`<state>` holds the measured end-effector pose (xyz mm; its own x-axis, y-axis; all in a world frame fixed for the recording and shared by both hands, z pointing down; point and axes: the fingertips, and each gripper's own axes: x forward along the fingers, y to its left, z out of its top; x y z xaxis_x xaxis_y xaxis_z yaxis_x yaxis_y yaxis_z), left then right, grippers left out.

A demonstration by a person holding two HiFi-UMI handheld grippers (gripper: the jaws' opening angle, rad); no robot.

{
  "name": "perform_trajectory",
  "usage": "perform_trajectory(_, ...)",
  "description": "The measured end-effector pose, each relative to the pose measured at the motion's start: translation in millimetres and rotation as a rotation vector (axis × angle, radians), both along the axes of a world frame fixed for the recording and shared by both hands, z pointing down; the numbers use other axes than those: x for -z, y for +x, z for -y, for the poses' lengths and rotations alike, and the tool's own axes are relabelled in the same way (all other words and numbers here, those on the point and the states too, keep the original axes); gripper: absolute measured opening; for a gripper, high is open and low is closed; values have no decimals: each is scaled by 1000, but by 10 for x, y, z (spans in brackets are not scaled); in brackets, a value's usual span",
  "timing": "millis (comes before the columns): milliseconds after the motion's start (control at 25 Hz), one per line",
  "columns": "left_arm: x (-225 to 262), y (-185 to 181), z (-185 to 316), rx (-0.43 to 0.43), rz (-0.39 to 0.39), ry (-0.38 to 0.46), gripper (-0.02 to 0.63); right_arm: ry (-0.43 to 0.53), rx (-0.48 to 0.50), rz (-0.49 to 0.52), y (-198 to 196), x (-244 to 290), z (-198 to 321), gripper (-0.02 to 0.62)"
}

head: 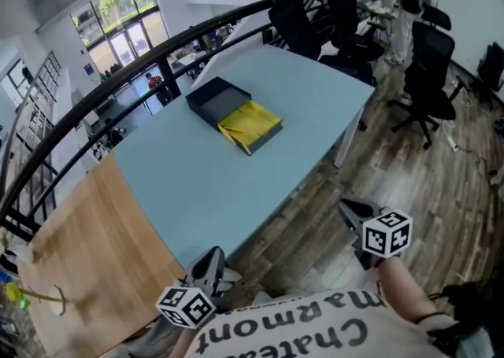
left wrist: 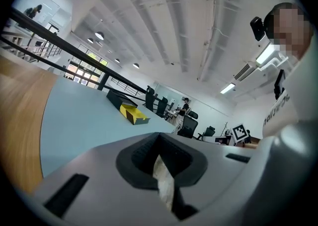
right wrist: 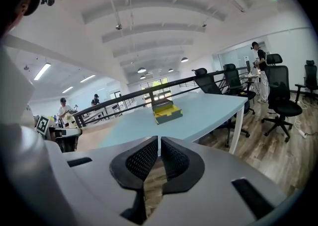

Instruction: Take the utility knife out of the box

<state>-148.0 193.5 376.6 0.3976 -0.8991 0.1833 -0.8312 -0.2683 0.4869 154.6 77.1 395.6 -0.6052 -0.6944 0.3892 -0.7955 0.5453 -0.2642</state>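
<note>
Yellow fills the open half of the box (head: 250, 127), which lies on the pale blue bench (head: 228, 191) toward its far side. The dark lid (head: 214, 99) touches it on the railing (head: 118, 85) side. The utility knife is perhaps inside the yellow half, but no view is sharp enough to show it or which way it points. Box and lid together have their long axis on a diagonal, from upper left to lower right in the head view.

Both grippers are held low, near the person's body and well apart from the box. The left gripper (head: 211, 258) is at the bench's near corner, its fingers closed on nothing. The right gripper (head: 350, 208) is over the wooden floor (head: 409, 167) beside the bench edge, pointing a little down, fingers also closed and empty. Only the head view shows the right forearm (head: 405, 289). The right gripper view shows the box from low, the yellow half nearer and the lid behind it.
</note>
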Motion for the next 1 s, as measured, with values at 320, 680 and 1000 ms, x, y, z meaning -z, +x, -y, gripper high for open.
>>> perform_trajectory(320,-104,124,253,34,-16,-44,2,-64,7,33,131,-228,186,44)
perform_trajectory(680,-326,214,599,-22,-11,-94,2,-129,-9,7,94,-532,399,44)
perform_trajectory(1000,-183,149,1279,-94,0,-87,2,-128,-59,-2,-13,-429,803,44)
